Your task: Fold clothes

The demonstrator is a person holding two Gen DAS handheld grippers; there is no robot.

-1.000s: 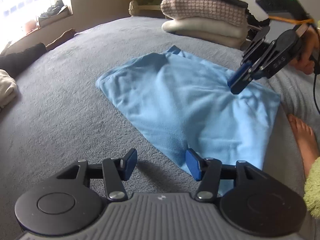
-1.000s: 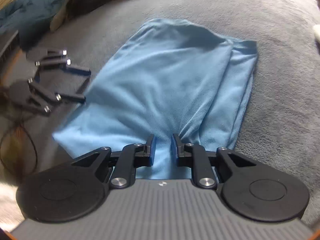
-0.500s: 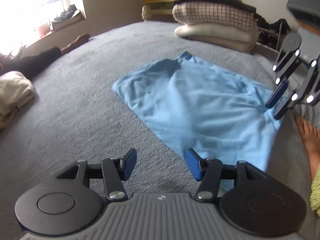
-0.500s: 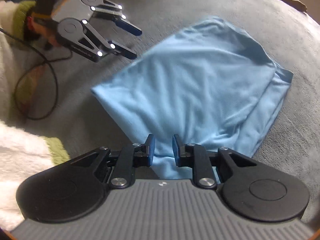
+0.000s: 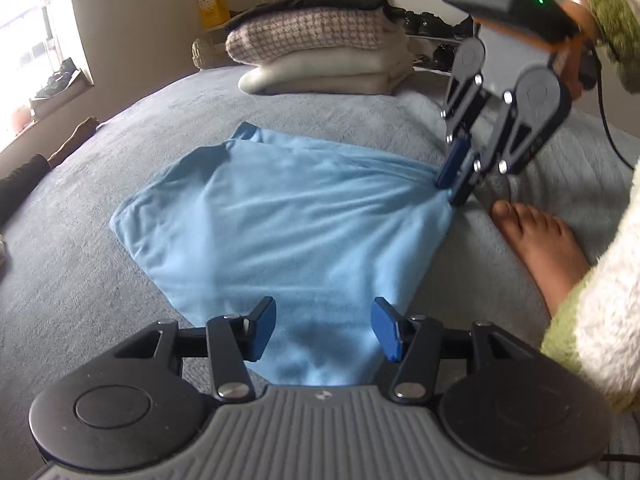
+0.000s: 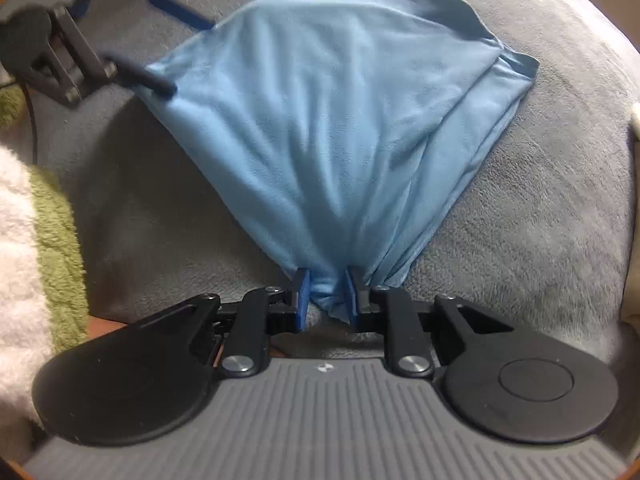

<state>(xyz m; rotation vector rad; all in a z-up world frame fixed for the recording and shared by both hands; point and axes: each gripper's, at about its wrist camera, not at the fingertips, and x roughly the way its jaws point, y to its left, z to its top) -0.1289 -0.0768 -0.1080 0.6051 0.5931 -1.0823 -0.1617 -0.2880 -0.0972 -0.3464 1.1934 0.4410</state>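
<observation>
Light blue garment [image 5: 280,236], soft matte knit, folded into a rough four-sided panel with rounded, doubled edges, lying on a grey fleecy bed cover [image 5: 100,280] with a short nap. Fine wrinkles fanning from one pinched corner across the cloth toward the far edge. Right gripper [image 6: 325,294], black linkages and blue pads, clenched on that gathered corner, cloth bunched between the pads and lifted slightly off the cover. Left gripper [image 5: 324,330], same build over a ribbed grey housing, jaws apart and released, poised over the near corner of the garment with cloth visible in the gap but not pinched. Long axis of the panel, in the left wrist view, running from the narrow far corner at upper left toward the near corner, the pinched corner off to the right. Seen only from the left wrist: a stack of folded knitwear [image 5: 320,56], houndstooth over cream, at the far end of the bed, a bare foot [image 5: 540,240] just beside the garment, a yellow box against the wall, a bright window. Seen only from the right wrist: the layered underside fold along the garment's right edge, and a fuzzy cream-and-green sleeve [image 6: 36,248] at the left.
</observation>
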